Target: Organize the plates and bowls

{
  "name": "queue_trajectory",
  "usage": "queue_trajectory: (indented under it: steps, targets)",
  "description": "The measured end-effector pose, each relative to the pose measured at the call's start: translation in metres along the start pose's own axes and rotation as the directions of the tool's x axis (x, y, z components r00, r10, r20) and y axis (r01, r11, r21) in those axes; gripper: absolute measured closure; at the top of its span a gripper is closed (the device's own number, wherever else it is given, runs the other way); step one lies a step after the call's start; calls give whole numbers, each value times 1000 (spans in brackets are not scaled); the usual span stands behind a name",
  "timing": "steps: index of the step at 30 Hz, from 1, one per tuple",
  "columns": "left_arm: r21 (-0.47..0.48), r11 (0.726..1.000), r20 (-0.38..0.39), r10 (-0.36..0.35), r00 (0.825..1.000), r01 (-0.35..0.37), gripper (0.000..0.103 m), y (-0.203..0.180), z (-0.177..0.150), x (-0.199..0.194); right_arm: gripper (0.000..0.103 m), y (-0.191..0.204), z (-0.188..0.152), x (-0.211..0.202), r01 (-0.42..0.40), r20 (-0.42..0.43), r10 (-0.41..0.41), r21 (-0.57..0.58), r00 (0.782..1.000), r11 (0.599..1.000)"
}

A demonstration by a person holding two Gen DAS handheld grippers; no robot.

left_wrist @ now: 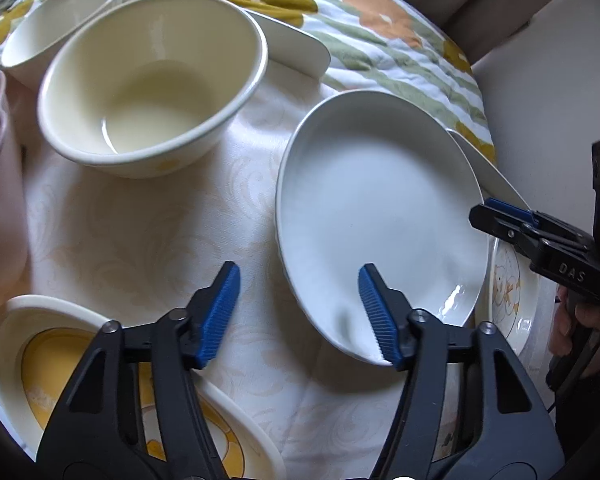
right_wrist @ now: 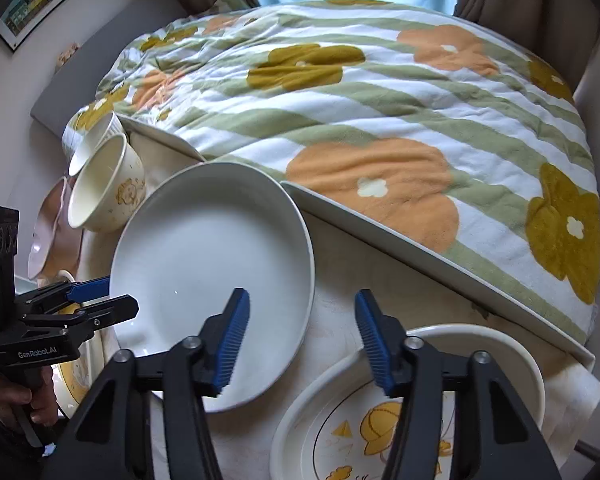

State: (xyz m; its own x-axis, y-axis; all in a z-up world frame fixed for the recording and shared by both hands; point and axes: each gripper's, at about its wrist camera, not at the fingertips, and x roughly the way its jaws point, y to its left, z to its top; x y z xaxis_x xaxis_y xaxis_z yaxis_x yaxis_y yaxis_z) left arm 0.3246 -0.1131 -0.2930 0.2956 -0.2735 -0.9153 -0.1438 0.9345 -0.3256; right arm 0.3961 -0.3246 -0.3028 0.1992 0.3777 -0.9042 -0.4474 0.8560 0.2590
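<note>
Your left gripper (left_wrist: pixel 300 312): jaws spread wide, grasping nothing, one blue pad over the near rim of the white plate (left_wrist: pixel 376 216), the other over the tablecloth (left_wrist: pixel 148 240).

Your right gripper (right_wrist: pixel 302 336): jaws likewise released, straddling the white plate's right rim, one pad above the plate, the other above the counter beside it.

White plate: mid-counter, tilted, its right edge overlapping the cartoon-printed dish (right_wrist: pixel 440 420).

Cream bowl (left_wrist: pixel 152 80): upright, left of the plate, apart from it. A second, smaller bowl (left_wrist: pixel 56 24) sits just behind it.

Yellow-patterned dish (left_wrist: pixel 60 364): near left corner, under your left gripper.

Flowered quilt (right_wrist: pixel 380 120): on the bed beyond the counter.
</note>
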Motion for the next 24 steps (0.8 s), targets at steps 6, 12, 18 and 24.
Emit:
queue_trajectory:
  steps: [6,12,18,24]
  targets:
    - [28,1000,-2,12,1000,-12,84,-5,5,3,81,-5,0,12,-17,-38,17,-13,999,1000]
    - [28,999,-5,23,1000,-23,85,-5,8,7,88,-7,-1,16,-63,-42,63,4,997,998]
    - [37,999,10,27,1000,-28,85,-7,7,7,89,-7,-1,17,-86,-38,86,3,996,996]
    - [50,998,38,46,998,-48,85,-13,4,2,89,-3,-5,13,-83,-8,83,-19,997,996]
